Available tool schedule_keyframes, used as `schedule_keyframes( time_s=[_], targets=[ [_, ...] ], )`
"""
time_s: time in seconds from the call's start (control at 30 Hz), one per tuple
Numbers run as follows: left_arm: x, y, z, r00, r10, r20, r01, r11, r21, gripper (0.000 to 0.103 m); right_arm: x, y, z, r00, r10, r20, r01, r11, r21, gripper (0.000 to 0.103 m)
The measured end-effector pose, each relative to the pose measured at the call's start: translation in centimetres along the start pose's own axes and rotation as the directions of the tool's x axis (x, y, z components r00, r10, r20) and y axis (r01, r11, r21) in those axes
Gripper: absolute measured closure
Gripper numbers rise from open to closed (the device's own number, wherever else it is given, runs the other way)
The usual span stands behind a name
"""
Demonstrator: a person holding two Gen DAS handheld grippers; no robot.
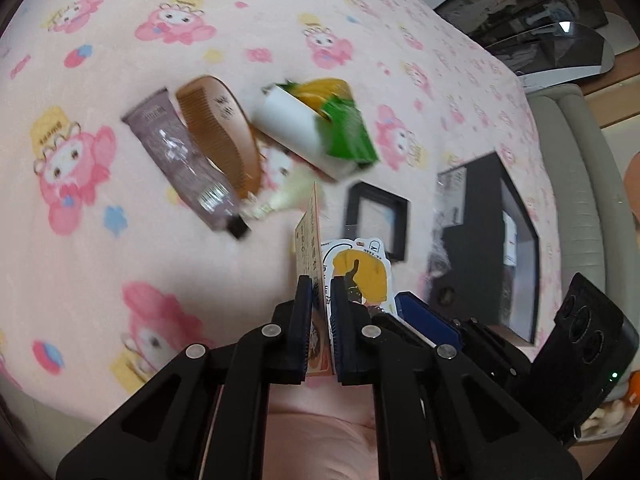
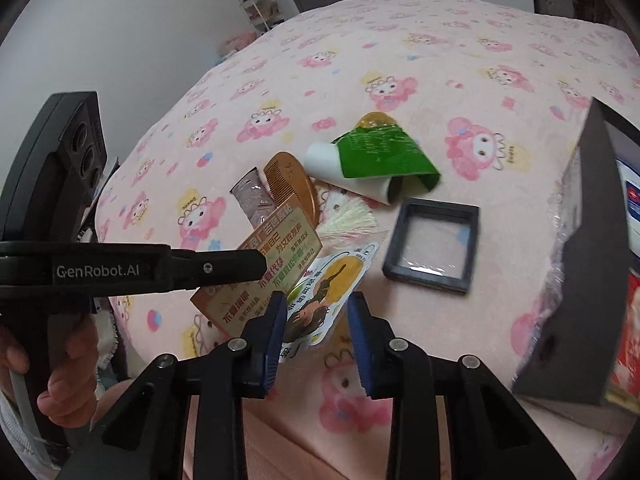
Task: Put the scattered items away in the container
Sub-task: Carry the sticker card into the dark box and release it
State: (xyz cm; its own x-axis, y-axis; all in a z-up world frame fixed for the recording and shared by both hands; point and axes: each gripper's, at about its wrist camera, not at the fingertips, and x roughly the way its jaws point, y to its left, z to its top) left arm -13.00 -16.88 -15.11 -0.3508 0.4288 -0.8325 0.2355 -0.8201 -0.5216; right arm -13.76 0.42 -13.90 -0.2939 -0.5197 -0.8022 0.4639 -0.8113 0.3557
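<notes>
Left gripper [image 1: 321, 300] clamped edge-on on a tan printed card [image 1: 310, 232], its green lettering legible only from the right wrist, right gripper [image 2: 318, 312] open, empty, above a yellow cat sticker [image 2: 320, 300].

Left black two-finger gripper [image 1: 321, 300] pinches tight, a bare hand [image 2: 60, 364] on its grip, while the right blue-padded gripper [image 2: 318, 312] hangs spread wide.

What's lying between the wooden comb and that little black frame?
A pale tassel lies on the blanket between the comb and the black frame, clearest in the right wrist view.
</notes>
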Motion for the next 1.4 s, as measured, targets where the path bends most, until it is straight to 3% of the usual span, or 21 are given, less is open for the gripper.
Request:
schedule_keyframes(
  time_s=[0.23,0.43,0.73,0.87,1.03,1.1,1.27,1.4],
  targets=[
    [-0.4,-6.7,-1.6,0.998,-0.062,0.007,0.061,0.993,0.097,0.095,-5.6,-2.0,-1.0,0.997,0.010,0.082,-0.014,0.998,0.054,0.077],
    [0.1,-14.1,-1.4,0.991,-0.132,-0.001,0.129,0.969,0.210,0.095,-11.5,-5.5,-1.0,0.982,-0.033,0.186,0.015,0.995,0.098,0.077],
    [6.5,-25.0,-1.5,0.983,-0.165,-0.082,0.183,0.926,0.330,0.095,-16.4,-15.3,-2.2,0.952,-0.161,0.259,0.098,0.965,0.241,0.077],
    [9.6,-26.4,-1.7,0.992,-0.083,-0.096,0.112,0.931,0.349,0.095,-16.3,-19.3,-3.0,0.944,-0.227,0.238,0.154,0.944,0.291,0.077],
    [11.5,-25.3,-1.8,0.995,0.071,-0.066,-0.044,0.938,0.345,0.094,-13.3,-22.6,-4.3,0.959,-0.242,0.146,0.181,0.923,0.341,0.077],
    [11.4,-24.9,-1.8,0.993,0.112,-0.043,-0.090,0.934,0.345,0.088,-12.8,-22.7,-4.5,0.956,-0.266,0.124,0.211,0.916,0.341,0.076],
    [10.7,-24.7,-2.0,0.992,0.127,0.000,-0.119,0.932,0.343,0.079,-14.7,-22.7,-4.7,0.908,-0.376,0.184,0.297,0.889,0.350,0.068],
    [11.9,-25.5,-2.5,0.996,0.089,-0.032,-0.070,0.926,0.371,0.079,-13.5,-23.0,-5.0,0.923,-0.360,0.135,0.298,0.891,0.341,0.068]
  ],
)
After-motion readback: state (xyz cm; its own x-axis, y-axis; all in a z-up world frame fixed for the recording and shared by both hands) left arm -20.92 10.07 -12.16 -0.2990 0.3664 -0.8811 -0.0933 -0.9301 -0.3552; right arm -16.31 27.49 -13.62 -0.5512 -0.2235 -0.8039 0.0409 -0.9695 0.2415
